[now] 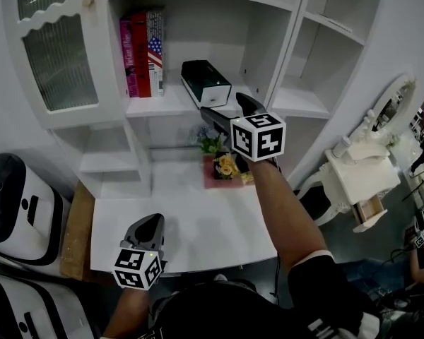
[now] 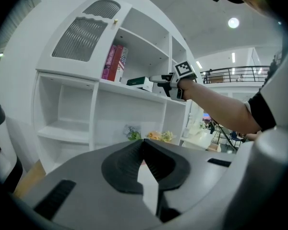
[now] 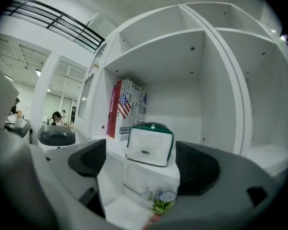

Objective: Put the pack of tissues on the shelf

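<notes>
I am holding the right gripper (image 1: 226, 108) with its jaws wide apart and empty, since the dark-green-and-white soft pack of tissues (image 1: 206, 82) is sitting on the white shelf (image 1: 155, 105). The left gripper (image 1: 150, 226) is idling closed on nothing, apparently unneeded.

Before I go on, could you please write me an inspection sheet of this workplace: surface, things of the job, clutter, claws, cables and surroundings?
Surface: white desk below a white shelf.
Job's things: tissue pack lies on the shelf, to the right of the books.
Clutter: flowers at the back of the desk.
Claws: right claw open, pointing at the tissue pack, not closed on it; left claw shut, holding nothing, low over the desk.
Cables: nothing seen.
Surroundings: white machine at the left; white dressing table with a mirror at the right; people far off.
</notes>
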A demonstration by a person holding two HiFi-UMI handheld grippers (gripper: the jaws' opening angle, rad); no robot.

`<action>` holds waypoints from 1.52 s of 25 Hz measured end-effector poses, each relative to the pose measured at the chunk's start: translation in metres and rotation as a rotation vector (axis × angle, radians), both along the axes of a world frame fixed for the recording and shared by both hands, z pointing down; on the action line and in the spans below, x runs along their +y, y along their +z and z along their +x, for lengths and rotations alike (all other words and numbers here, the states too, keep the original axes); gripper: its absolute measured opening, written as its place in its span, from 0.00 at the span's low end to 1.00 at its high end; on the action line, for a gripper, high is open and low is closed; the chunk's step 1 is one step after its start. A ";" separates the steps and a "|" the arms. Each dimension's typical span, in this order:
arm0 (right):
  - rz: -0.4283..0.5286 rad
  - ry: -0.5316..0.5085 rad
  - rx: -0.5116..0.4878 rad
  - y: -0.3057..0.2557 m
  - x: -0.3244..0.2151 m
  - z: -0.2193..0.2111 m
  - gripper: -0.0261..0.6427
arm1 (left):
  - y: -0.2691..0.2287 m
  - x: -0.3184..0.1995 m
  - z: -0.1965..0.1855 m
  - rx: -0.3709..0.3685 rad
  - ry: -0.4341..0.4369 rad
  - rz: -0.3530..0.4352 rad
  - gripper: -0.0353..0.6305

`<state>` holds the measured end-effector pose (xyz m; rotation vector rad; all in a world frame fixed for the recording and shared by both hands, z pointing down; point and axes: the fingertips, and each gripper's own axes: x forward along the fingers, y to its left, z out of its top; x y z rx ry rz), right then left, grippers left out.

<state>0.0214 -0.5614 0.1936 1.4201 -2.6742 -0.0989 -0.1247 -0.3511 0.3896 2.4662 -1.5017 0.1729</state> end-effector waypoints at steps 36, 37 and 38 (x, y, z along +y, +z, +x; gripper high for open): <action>-0.103 -0.158 -0.261 0.092 0.144 0.011 0.05 | -0.006 0.006 0.033 -0.018 0.097 0.014 0.08; -0.113 -0.152 -0.263 0.097 0.148 0.010 0.05 | -0.005 0.009 0.032 -0.020 0.106 0.013 0.08; -0.122 -0.147 -0.266 0.102 0.152 0.008 0.05 | -0.004 0.011 0.030 -0.020 0.114 0.012 0.08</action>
